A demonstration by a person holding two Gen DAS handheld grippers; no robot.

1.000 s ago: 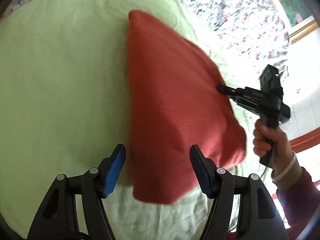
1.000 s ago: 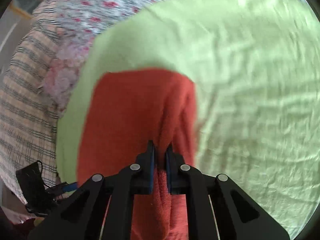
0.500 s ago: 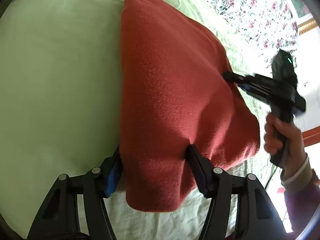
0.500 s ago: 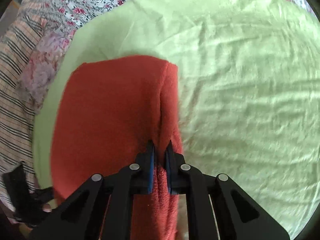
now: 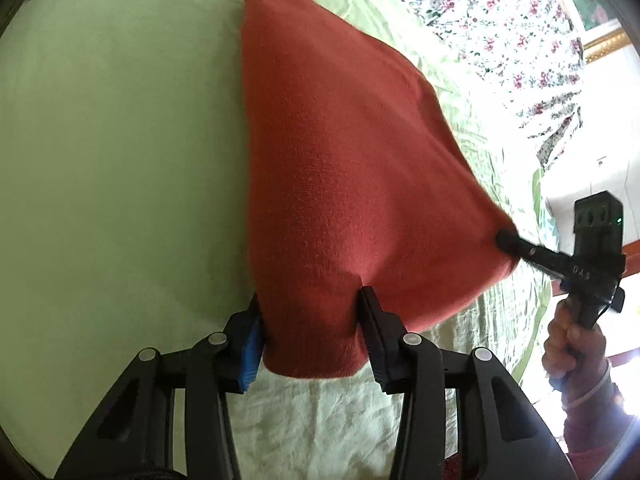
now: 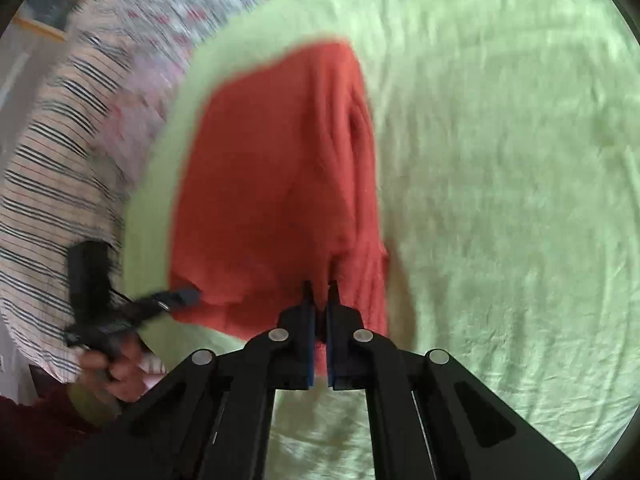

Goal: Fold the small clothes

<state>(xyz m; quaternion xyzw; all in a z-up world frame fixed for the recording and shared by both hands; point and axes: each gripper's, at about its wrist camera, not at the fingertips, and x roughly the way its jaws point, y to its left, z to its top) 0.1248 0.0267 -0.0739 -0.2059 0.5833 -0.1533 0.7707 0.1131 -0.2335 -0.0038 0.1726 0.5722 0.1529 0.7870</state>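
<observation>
— Between the two grippers hangs the red cloth (image 5: pixel 352 184), lifted off the green sheet (image 5: pixel 112 160). How do the hands sit?

— Both tools point steeply down. The right hand (image 5: pixel 568 340) grips its handle from below, at the right edge of the left wrist view; the left hand (image 6: pixel 120 364) shows low and blurred at the left of the right wrist view.

— Any writing?

— Pale letters on the side of the right gripper (image 5: pixel 505 240), too small to read for certain.

— And the jaws?

— The left gripper (image 5: pixel 310 320) has just been closing — its fingers now press in on a bunched corner of the cloth, which fills the gap and dents at the right finger. The right gripper's jaws stand nearly together, pinching a fold of the cloth's edge.

— Where does the cloth lie otherwise?

— It stretches from one tool to the other, its far end reaching forward over the sheet. Beyond that, flowered bedding (image 5: pixel 500 24) and a striped blanket (image 6: pixel 52 168).
</observation>
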